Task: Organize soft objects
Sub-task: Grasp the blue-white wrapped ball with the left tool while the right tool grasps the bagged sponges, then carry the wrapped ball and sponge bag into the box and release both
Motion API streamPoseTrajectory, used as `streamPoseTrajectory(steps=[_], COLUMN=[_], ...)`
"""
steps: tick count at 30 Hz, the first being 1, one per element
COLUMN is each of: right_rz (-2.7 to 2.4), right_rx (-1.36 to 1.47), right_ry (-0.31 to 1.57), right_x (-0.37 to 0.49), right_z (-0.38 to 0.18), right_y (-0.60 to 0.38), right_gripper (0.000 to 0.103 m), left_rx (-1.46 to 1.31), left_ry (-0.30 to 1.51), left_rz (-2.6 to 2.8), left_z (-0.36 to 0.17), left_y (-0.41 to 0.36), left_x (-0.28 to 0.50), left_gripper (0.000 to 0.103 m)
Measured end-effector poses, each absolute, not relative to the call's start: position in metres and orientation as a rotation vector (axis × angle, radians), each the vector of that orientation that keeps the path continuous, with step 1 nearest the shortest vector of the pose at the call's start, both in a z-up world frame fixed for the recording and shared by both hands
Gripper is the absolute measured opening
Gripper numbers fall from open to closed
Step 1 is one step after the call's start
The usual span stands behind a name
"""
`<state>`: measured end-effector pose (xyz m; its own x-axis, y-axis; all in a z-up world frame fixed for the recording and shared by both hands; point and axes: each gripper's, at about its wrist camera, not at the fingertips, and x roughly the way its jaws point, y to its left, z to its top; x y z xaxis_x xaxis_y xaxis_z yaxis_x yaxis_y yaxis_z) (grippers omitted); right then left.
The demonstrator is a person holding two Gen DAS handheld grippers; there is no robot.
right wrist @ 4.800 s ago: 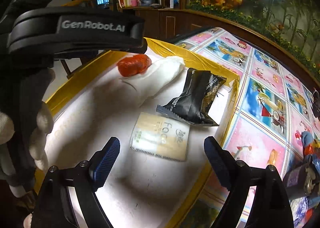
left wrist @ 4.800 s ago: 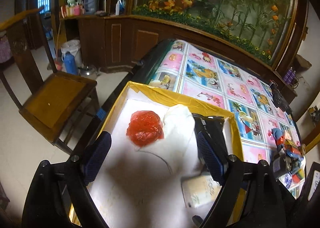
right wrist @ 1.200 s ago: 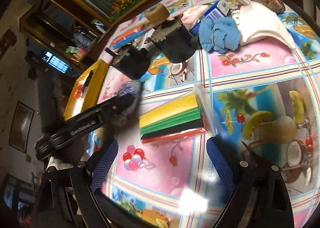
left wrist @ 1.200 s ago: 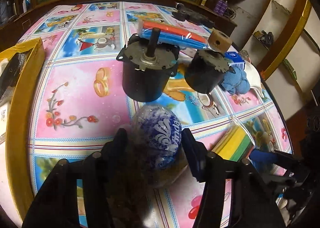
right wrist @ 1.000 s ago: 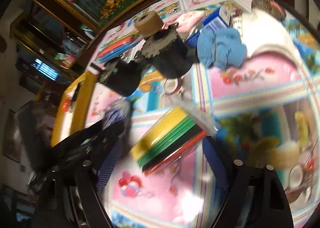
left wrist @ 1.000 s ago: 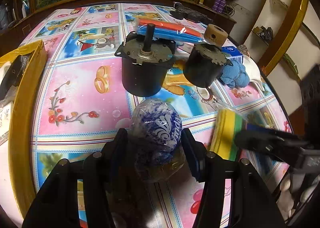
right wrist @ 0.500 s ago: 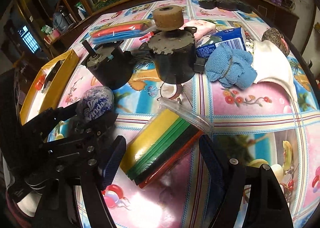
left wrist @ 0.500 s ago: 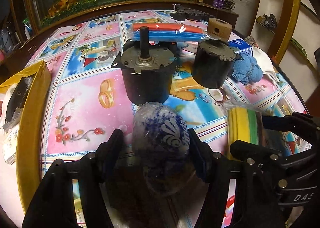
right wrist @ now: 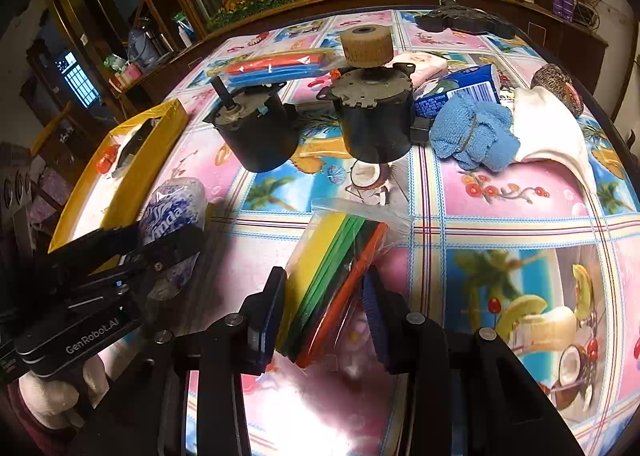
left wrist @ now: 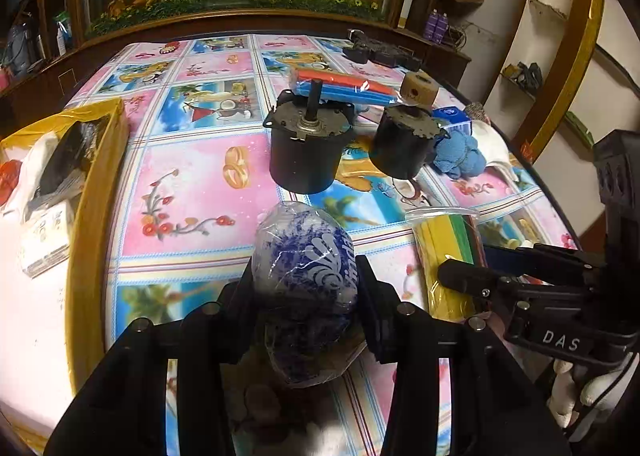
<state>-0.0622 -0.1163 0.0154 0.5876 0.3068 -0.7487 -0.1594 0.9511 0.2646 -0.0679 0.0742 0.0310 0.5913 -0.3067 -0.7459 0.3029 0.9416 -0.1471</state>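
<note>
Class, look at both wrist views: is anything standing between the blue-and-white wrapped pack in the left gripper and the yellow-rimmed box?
Nothing visible does. The left gripper is closing on the wrapped pack, and only bare tablecloth lies between it and the yellow box. The two black motors stand farther back, off that line.

Our left gripper (left wrist: pixel 306 292) tilts downward, jaws closing with a wrapped bundle between them. Just to its right, our right gripper (right wrist: pixel 324 312) closes too, a bagged stack between its jaws.
</note>
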Motion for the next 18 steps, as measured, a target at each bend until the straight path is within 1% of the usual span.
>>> streamPoseTrajectory(steps=[7, 12, 18], right_rz=[0.304, 0.366, 0.446], right_rx=[0.17, 0.15, 0.099], right_ry=[0.875, 0.863, 0.855], right_x=[-0.082, -0.09, -0.081], right_z=[0.036, 0.058, 0.08], right_y=[-0.114, -0.104, -0.063], right_gripper=[0.037, 0.037, 0.037], left_rx=[-0.05, -0.052, -0.062], left_ry=[0.829, 0.801, 0.806], left_rz=[-0.335, -0.249, -0.091], left_z=[0.056, 0.072, 0.072], left_y=[0.109, 0.16, 0.231], left_x=[-0.089, -0.094, -0.076], left_gripper=[0.042, 0.042, 0.042])
